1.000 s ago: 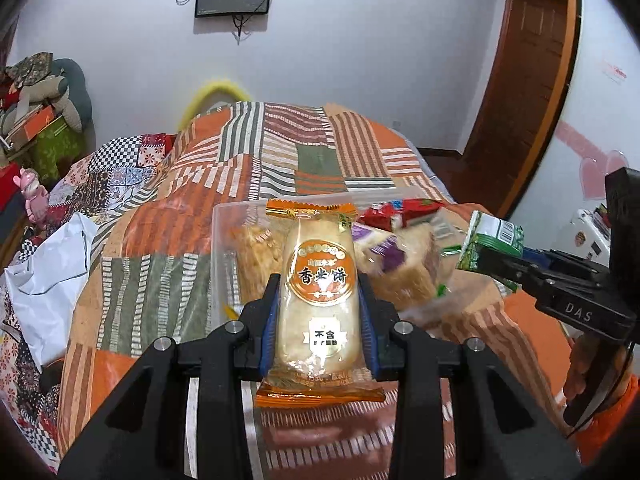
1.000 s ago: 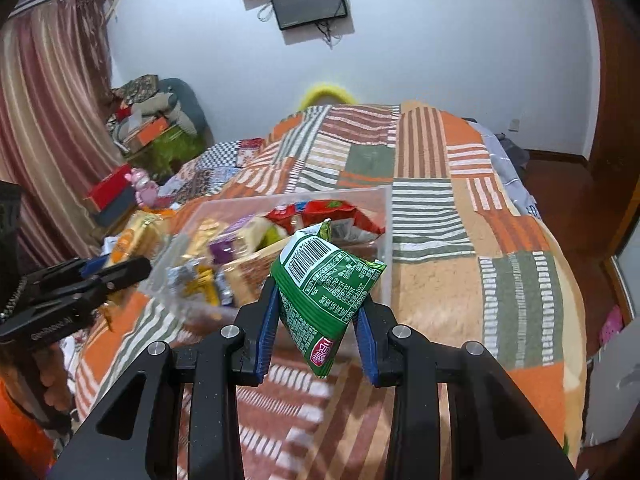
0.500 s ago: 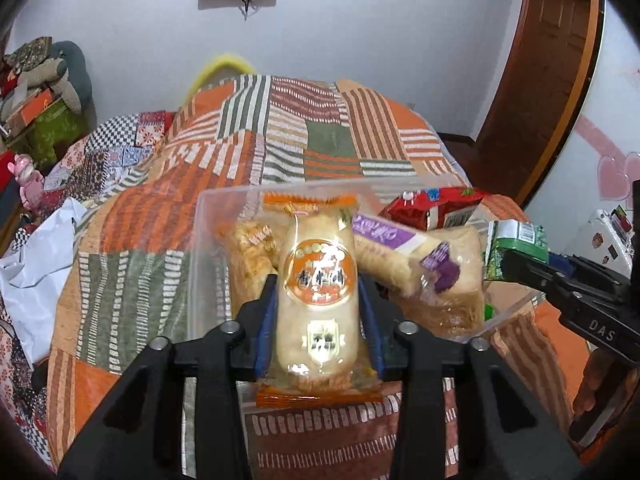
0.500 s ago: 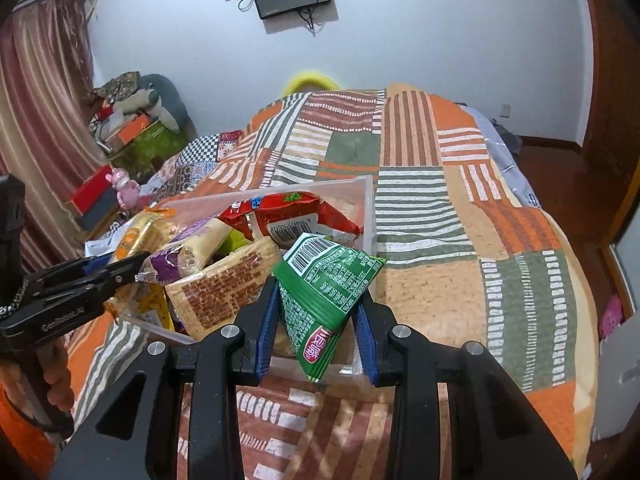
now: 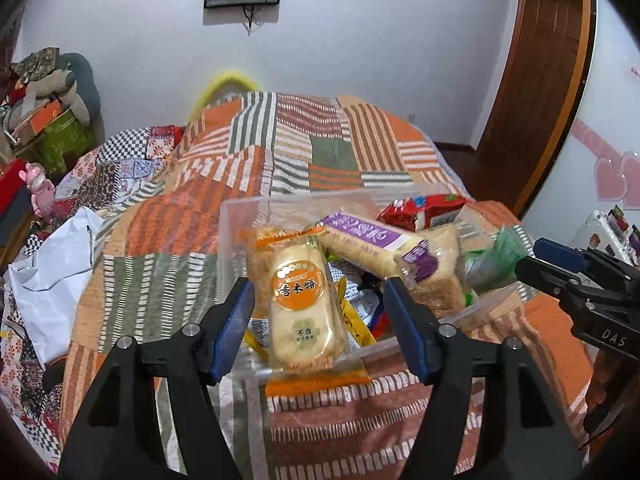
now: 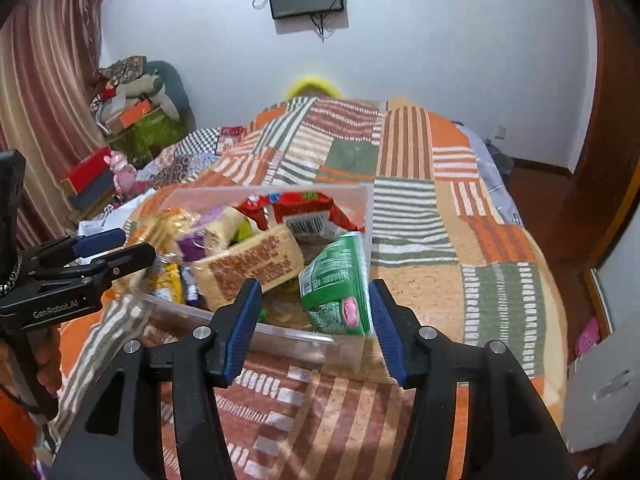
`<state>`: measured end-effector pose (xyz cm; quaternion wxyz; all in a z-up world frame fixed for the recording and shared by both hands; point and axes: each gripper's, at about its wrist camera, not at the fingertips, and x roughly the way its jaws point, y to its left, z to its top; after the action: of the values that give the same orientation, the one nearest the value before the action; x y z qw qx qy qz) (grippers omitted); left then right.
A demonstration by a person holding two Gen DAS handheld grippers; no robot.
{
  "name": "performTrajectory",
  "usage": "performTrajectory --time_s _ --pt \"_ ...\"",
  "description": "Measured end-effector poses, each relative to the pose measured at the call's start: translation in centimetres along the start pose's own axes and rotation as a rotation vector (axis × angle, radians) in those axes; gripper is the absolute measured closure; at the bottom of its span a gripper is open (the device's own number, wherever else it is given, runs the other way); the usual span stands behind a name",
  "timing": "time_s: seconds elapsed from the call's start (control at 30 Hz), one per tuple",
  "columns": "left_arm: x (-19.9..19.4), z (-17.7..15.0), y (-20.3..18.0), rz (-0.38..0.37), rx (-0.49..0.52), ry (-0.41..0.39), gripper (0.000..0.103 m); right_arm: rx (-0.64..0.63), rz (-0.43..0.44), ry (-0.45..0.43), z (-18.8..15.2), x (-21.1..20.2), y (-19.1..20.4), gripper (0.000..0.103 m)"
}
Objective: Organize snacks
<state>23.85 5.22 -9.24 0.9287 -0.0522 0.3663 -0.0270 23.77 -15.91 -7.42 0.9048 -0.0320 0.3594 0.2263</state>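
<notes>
A clear plastic box (image 5: 296, 205) of snacks sits on the patchwork bed. My left gripper (image 5: 320, 320) hangs over its near rim with its jaws opening. The orange rice cracker packet (image 5: 302, 308) lies between the fingers, touched by neither pad, its lower end over the rim. In the right wrist view my right gripper (image 6: 316, 320) is opening too. The blurred green packet (image 6: 336, 284) sits loose between its fingers in the clear plastic box's (image 6: 280, 334) near right corner. Purple (image 5: 360, 240), red (image 6: 304, 212) and brown-printed (image 6: 248, 268) packets fill the box.
The striped quilt (image 5: 280, 152) covers the bed. A white plastic bag (image 5: 52, 272) lies at its left edge, with stacked boxes and toys (image 6: 132, 120) beyond. A wooden door (image 5: 532, 80) stands at the right and a white cabinet (image 6: 600, 392) at the bedside.
Both grippers have spread their jaws and let go. The rice cracker packet has dropped onto the box's near rim, and the green packet has tipped into the box's corner.
</notes>
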Motion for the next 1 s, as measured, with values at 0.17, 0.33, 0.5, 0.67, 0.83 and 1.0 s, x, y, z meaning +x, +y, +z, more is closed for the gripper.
performTrajectory --time_s 0.17,0.33,0.5,0.67,0.83,1.0 --pt "-4.6 0.7 -0.3 -0.015 -0.004 -0.086 0.036 -0.021 0.007 -0.062 0.8 -3.0 0.9 0.051" --pt "-10.2 1.2 -1.4 -0.021 0.017 -0.204 0.036 -0.018 0.033 -0.157 1.5 -7.2 2.0 0.049" --pt "-15.6 0.9 -3.0 -0.021 0.036 -0.328 0.029 -0.021 0.053 -0.284 1.8 -11.7 3.3 0.037" --pt "-19.4 0.4 -4.0 -0.025 0.038 -0.416 0.017 -0.021 0.073 -0.367 1.4 -15.3 4.1 0.027" --pt "-21.3 -0.5 -4.9 -0.011 0.053 -0.464 0.006 -0.027 0.057 -0.399 0.7 -16.8 4.7 0.017" --pt "-21.8 -1.4 -5.2 -0.014 0.045 -0.466 0.003 -0.010 0.046 -0.414 0.3 -17.0 4.9 0.000"
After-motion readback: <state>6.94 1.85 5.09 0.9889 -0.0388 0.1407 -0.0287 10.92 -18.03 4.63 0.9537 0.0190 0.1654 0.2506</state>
